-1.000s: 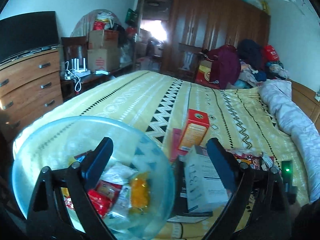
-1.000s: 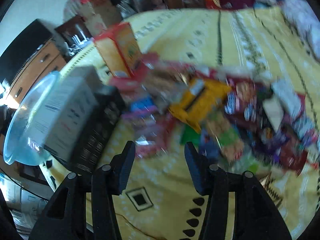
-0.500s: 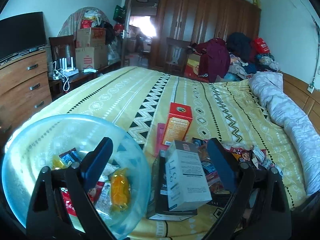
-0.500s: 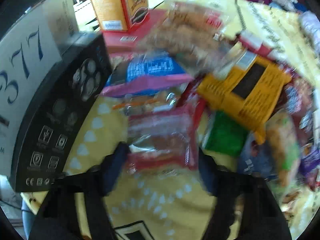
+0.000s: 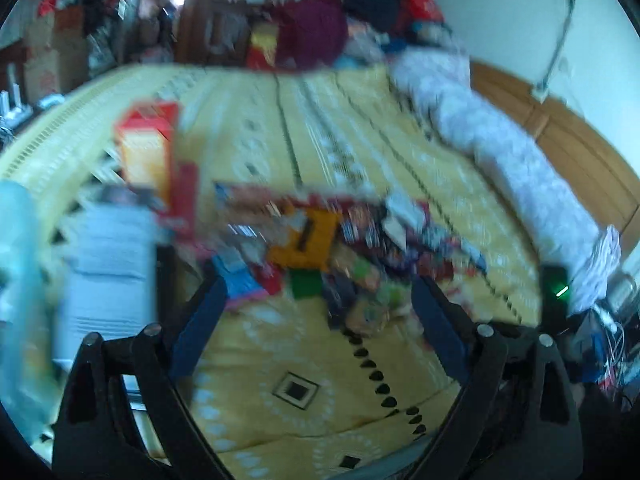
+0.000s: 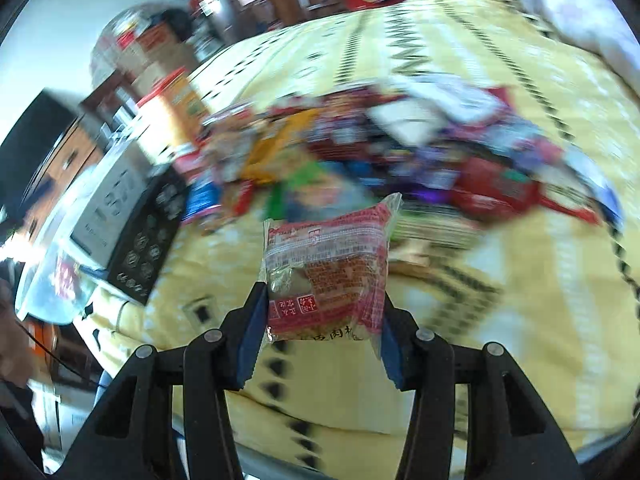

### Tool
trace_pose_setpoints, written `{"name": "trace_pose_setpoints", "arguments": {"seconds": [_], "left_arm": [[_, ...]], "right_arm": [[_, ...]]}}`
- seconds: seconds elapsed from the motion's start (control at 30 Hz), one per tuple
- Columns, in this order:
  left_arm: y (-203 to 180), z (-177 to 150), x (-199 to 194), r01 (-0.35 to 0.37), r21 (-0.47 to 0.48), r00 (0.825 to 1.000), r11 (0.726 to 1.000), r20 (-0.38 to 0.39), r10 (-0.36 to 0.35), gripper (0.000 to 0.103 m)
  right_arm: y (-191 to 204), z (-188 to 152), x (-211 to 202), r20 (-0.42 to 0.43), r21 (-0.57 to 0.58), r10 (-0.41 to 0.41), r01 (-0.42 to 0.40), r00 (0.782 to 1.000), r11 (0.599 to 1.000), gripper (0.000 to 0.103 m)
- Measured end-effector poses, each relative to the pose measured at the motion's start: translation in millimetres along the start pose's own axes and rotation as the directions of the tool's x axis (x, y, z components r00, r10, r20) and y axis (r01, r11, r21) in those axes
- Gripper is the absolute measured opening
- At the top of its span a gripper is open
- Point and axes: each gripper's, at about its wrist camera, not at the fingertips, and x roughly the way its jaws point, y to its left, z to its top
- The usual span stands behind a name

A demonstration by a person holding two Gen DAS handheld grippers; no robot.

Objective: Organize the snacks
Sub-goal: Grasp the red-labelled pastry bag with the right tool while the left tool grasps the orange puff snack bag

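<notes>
A heap of snack packets [image 6: 400, 152] lies in the middle of the bed [image 6: 520, 320]. Left of it an upright carton [image 6: 176, 108] stands behind two stacked boxes [image 6: 120, 216]. A bowl [image 6: 52, 292] sits at the bed's left edge, left of the boxes. A rolled quilt [image 5: 500, 148] lies along the bed's right side.

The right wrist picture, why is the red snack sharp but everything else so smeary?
Right wrist view: the red snack sits between the closing right tongs and rides with the camera, so it stays sharp while the bed smears. Left wrist view: all blurred, snack pile too.
</notes>
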Motion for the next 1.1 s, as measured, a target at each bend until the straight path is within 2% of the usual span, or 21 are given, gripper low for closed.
{"name": "trace_pose_setpoints", "arguments": {"seconds": [0.03,0.07,0.13,0.27,0.3,0.37,0.43,0.47,0.5,0.57,0.6,0.67,0.83,0.93,1.1], "left_arm": [[-1.8,-2.7,23.0,0.015,-0.017,0.998,1.0,-0.058,-0.016,0.084],[-2.4,-2.9,43.5,0.026,-0.051,0.994,0.998,-0.106,-0.031,0.081],[-7.7,-5.0,72.8,0.059,-0.105,0.985,0.993,-0.153,-0.074,0.081],[-31.3,4.1,125.8,0.051,-0.155,0.977,0.987,-0.199,-0.082,0.082],[-34.9,6.7,133.3,0.04,-0.155,0.977,0.987,-0.202,-0.071,0.082],[-42.7,10.1,152.5,-0.045,-0.131,0.977,0.99,-0.214,0.016,0.081],[-39.5,9.2,166.6,-0.113,-0.135,0.965,0.984,-0.251,0.076,0.081],[-37.7,5.9,171.2,-0.127,-0.14,0.962,0.982,-0.259,0.087,0.077],[-35.9,2.5,170.6,-0.117,-0.145,0.965,0.982,-0.251,0.078,0.071],[-33.7,-1.7,163.6,-0.109,-0.141,0.97,0.984,-0.23,0.074,0.053],[-31.6,-3.4,159.6,-0.105,-0.134,0.972,0.985,-0.223,0.073,0.049],[-27.8,-6.2,144.0,-0.09,-0.117,0.978,0.989,-0.198,0.066,0.027],[-19.1,-2.5,115.8,-0.025,-0.061,0.984,0.998,-0.178,0.014,0.021],[-18.0,-4.4,99.9,0.038,-0.031,0.976,0.999,-0.211,-0.044,0.019],[-13.7,-5.1,66.7,0.071,-0.015,0.981,0.997,-0.179,-0.072,0.018]], "right_arm": [[-13.9,1.2,-2.5,0.007,0.025,-0.002,0.002,1.0,1.0,0.054],[-22.9,1.0,-5.9,0.011,0.047,-0.001,0.001,1.0,0.999,0.054],[-43.1,-2.6,-11.8,0.012,0.091,0.01,-0.011,1.0,0.996,0.054],[-60.8,-8.2,-18.6,0.026,0.12,0.039,-0.042,0.999,0.992,0.054],[-62.2,-8.9,-19.6,0.031,0.122,0.045,-0.049,0.999,0.991,0.054],[-67.3,-9.3,-21.6,0.041,0.13,0.06,-0.065,0.997,0.989,0.054],[-73.9,-11.4,-22.2,0.044,0.139,0.072,-0.078,0.996,0.987,0.054],[-76.3,-11.6,-22.3,0.046,0.145,0.079,-0.085,0.996,0.986,0.054],[-76.6,-12.5,-22.6,0.048,0.149,0.084,-0.09,0.995,0.985,0.054],[-79.6,-13.5,-22.3,0.052,0.152,0.092,-0.099,0.994,0.983,0.054],[-79.8,-13.9,-23.0,0.058,0.153,0.098,-0.106,0.993,0.982,0.054],[-80.5,-14.4,-23.3,0.066,0.153,0.105,-0.114,0.992,0.982,0.054],[-79.4,-14.9,-21.0,0.082,0.159,0.119,-0.13,0.99,0.979,0.054],[-75.1,-14.8,-21.9,0.084,0.151,0.124,-0.136,0.989,0.979,0.054],[-66.4,-13.2,-26.2,0.095,0.135,0.127,-0.139,0.987,0.981,0.054]]}}
